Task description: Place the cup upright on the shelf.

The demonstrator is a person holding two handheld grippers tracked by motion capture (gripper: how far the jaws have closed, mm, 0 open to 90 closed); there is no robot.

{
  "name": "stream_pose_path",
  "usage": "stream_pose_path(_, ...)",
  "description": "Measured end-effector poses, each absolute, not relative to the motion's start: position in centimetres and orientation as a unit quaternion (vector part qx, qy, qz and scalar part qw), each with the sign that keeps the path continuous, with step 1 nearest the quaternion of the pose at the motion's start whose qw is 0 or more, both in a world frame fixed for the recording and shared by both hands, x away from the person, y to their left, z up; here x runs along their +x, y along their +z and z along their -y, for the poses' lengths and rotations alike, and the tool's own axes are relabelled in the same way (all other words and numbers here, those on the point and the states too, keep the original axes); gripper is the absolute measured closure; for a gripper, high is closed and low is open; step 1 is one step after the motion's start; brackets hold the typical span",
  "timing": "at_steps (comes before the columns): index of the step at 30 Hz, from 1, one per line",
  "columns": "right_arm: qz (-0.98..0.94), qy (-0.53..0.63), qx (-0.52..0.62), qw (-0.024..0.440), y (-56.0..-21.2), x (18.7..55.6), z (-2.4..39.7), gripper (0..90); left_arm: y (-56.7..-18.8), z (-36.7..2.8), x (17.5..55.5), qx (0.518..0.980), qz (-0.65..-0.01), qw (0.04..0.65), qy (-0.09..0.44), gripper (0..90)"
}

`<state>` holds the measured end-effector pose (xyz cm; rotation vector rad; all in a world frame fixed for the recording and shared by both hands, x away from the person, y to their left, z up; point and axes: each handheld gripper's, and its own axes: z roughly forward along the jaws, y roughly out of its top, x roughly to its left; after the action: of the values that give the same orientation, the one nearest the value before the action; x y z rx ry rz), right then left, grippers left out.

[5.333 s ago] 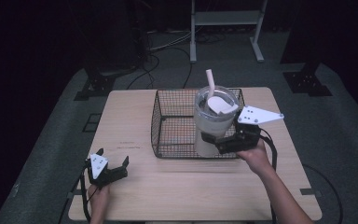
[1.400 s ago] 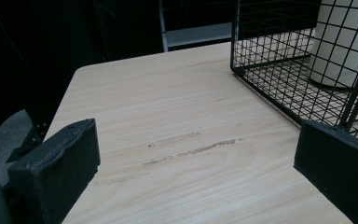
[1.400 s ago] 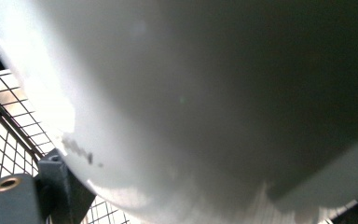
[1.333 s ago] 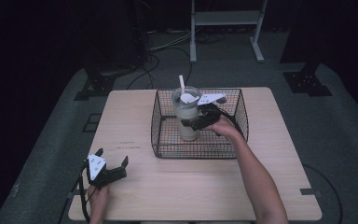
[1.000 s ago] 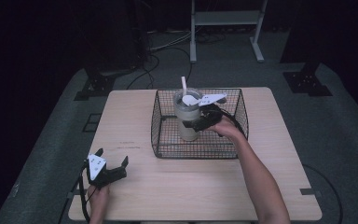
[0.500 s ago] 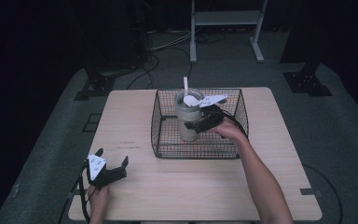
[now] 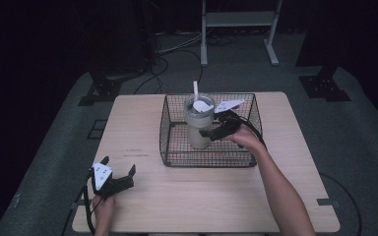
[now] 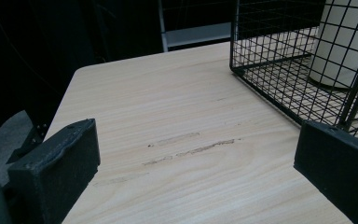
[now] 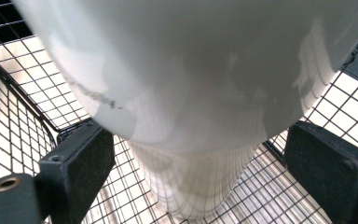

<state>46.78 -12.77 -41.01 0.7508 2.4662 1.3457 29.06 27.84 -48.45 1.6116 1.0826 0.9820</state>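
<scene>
desk (image 7: 177, 196): wire basket (image 7: 172, 147) at its middle | tumbler (image 7: 199, 123): upright inside basket, between my right hand-held gripper (image 9: 186, 168) jaws, which stand apart beside it | my left hand-held gripper (image 7: 115, 179): jaws apart, resting near desk's front left corner

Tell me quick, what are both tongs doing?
Left tongs: open, holding nothing, above the wooden table.
Right tongs: open around the tall cream tumbler, in the black wire basket.
</scene>
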Motion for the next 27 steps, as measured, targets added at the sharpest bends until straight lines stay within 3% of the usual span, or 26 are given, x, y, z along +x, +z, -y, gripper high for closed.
stream_pose_path(27, -0.845, 0.433, 0.291, 0.113, -38.6, 44.7, 14.0, 8.4, -48.4, -27.8, 28.9, 0.656, -0.438, 0.463, 0.403, 0.0)
